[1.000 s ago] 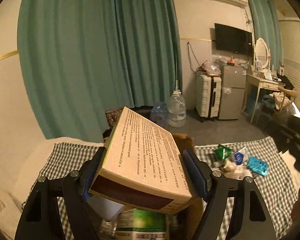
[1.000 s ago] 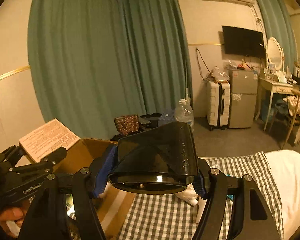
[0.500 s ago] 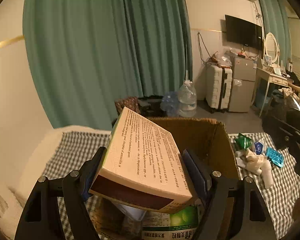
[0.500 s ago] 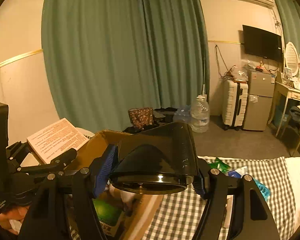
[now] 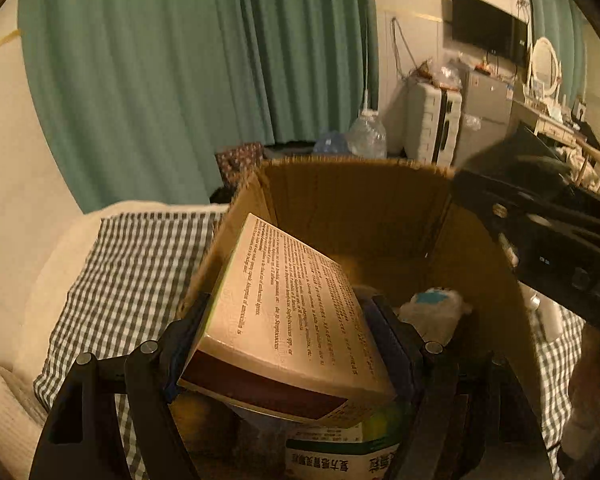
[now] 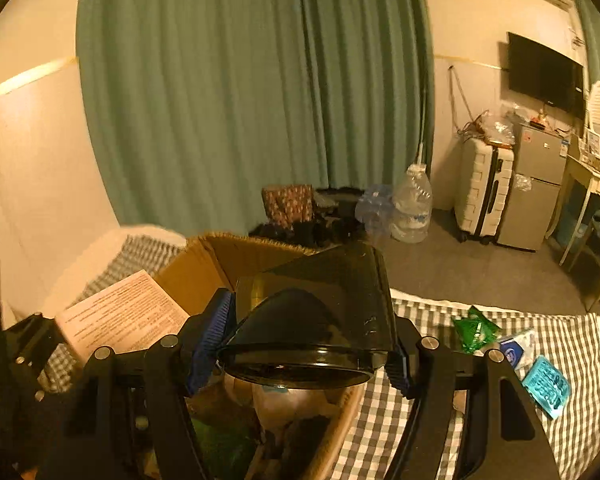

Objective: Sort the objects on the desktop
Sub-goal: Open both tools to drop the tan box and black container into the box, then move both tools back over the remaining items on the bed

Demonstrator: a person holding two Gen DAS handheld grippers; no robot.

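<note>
two grippers over open cardboard box (image 5: 360, 200) on checked cloth (image 5: 140, 248). left gripper (image 5: 296, 336) clenched on printed carton (image 5: 292, 312), tilted above box's near-left rim. right gripper (image 6: 304, 344) clenched on black container (image 6: 320, 312) at box's right wall. only right view shows loose packets (image 6: 476, 328) on cloth beyond box.

I see small English print on the tan box (image 5: 296, 312), mostly too tiny; "Streptococcus spp." roughly legible. Beneath that box, the green-white carton (image 5: 340, 456) shows upside-down Chinese characters I can't make out. Nothing else readable.
</note>
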